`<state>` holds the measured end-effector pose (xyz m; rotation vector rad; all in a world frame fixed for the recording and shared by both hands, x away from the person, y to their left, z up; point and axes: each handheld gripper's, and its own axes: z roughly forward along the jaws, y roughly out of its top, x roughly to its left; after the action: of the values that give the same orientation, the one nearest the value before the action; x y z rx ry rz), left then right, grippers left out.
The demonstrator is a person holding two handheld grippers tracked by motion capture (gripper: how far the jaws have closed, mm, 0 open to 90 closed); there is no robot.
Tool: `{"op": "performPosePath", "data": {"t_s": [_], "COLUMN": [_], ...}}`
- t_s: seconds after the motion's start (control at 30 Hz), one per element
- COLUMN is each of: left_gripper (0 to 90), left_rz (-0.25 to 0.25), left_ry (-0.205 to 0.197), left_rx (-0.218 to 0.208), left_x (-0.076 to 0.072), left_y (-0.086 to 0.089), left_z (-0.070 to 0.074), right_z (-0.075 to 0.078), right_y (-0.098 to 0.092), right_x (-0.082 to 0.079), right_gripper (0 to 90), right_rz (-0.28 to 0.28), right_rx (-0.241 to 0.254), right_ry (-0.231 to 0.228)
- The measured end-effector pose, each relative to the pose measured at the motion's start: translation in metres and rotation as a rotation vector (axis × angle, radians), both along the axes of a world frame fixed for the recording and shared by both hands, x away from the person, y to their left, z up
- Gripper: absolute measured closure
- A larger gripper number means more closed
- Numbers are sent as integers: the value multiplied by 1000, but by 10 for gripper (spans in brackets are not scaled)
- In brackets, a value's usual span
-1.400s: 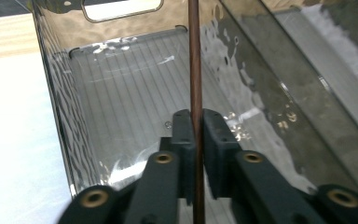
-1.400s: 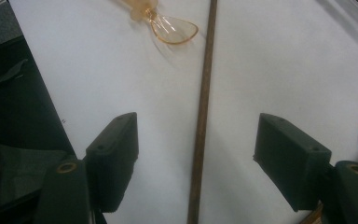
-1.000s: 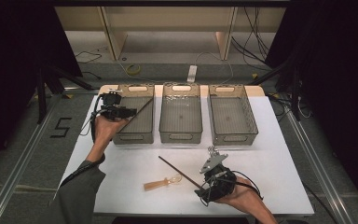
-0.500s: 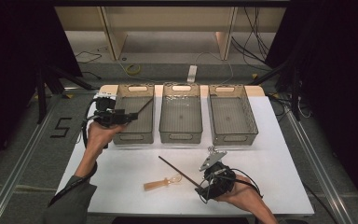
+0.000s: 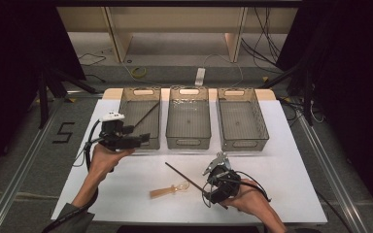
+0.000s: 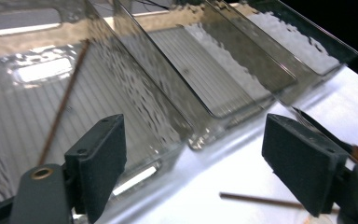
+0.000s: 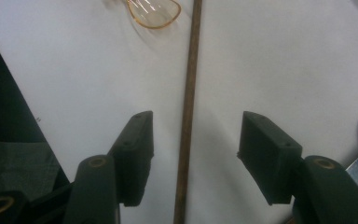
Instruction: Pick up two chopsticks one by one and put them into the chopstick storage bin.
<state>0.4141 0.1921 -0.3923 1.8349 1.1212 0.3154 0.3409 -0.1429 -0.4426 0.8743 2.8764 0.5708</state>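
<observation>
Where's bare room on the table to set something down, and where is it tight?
Free: the middle bin and right bin, plus the white mat right of the right gripper. Crowded: front centre, where the stick and amber spoon lie, and the left bin, holding another stick.

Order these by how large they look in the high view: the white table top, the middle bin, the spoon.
1. white table top
2. middle bin
3. spoon, plainly the smallest

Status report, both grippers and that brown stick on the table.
Left gripper open, empty, jaws just opened beside left bin. Right gripper open, jaws closing around stick, not yet touching. Plastic spoon nearby, not blocking.
</observation>
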Motion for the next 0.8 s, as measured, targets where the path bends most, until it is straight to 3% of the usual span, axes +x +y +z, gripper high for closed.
{"op": "performPosePath", "data": {"t_s": [0.1, 0.17, 0.43, 0.8], "left_gripper": [194, 187, 177, 176], "left_rz": [-20, -26, -78, -102], "left_ry": [-3, -2, -49, -30], "left_rx": [17, 3, 26, 56], "left_x": [-7, -12, -30, -44], "left_y": [-3, -5, -17, -24], "left_z": [-7, -9, -12, -25], "right_z": [-1, -2, -7, -10], "right_y": [2, 3, 7, 9], "right_x": [2, 2, 6, 6], "right_gripper": [486, 501, 568, 626], "right_rz": [-4, -5, 7, 35], "right_rx": [-9, -17, -51, -76], "right_ry": [20, 22, 50, 76]}}
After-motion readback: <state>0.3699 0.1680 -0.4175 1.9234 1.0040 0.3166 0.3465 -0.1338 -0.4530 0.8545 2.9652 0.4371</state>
